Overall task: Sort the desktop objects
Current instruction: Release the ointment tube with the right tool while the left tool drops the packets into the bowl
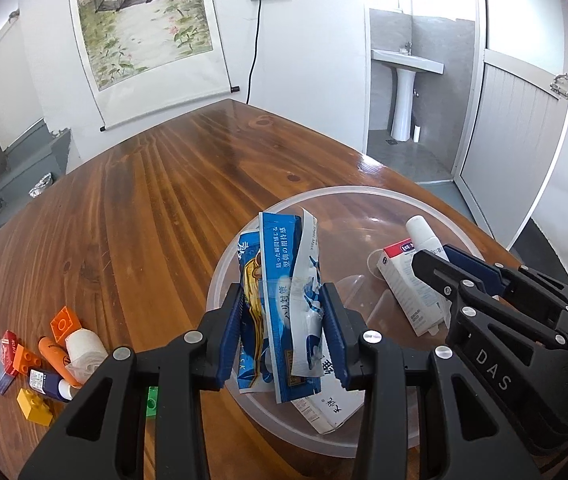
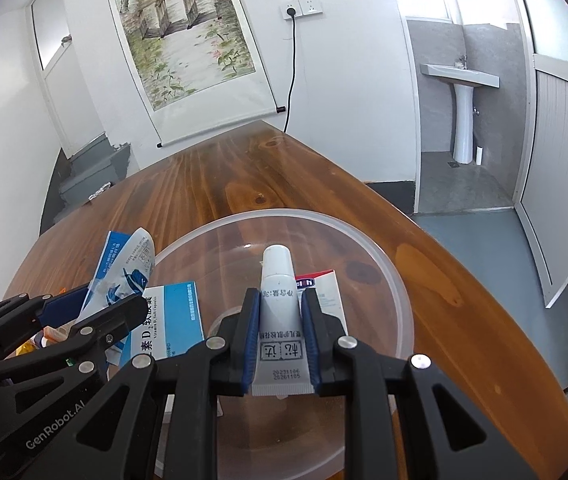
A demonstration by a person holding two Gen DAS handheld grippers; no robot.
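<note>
My left gripper (image 1: 282,300) is shut on a bunch of blue and white face-mask sachets (image 1: 284,300) and holds them over the clear plastic bowl (image 1: 363,192). My right gripper (image 2: 280,304) is shut on a white ointment tube (image 2: 280,292) over the same bowl (image 2: 383,256). In the bowl lie a white box with a red band (image 1: 407,280) and a blue and white vitamin D box (image 2: 172,320). The right gripper shows in the left wrist view (image 1: 435,264); the left gripper shows in the right wrist view (image 2: 100,304).
On the wooden table (image 1: 164,200) at the left lie orange bricks (image 1: 64,324), a yellow brick (image 1: 36,406), a green brick (image 1: 151,400), a red and blue box (image 1: 2,360), an orange tube (image 1: 54,356), a gauze roll (image 1: 84,346) and a small blue bottle (image 1: 46,384).
</note>
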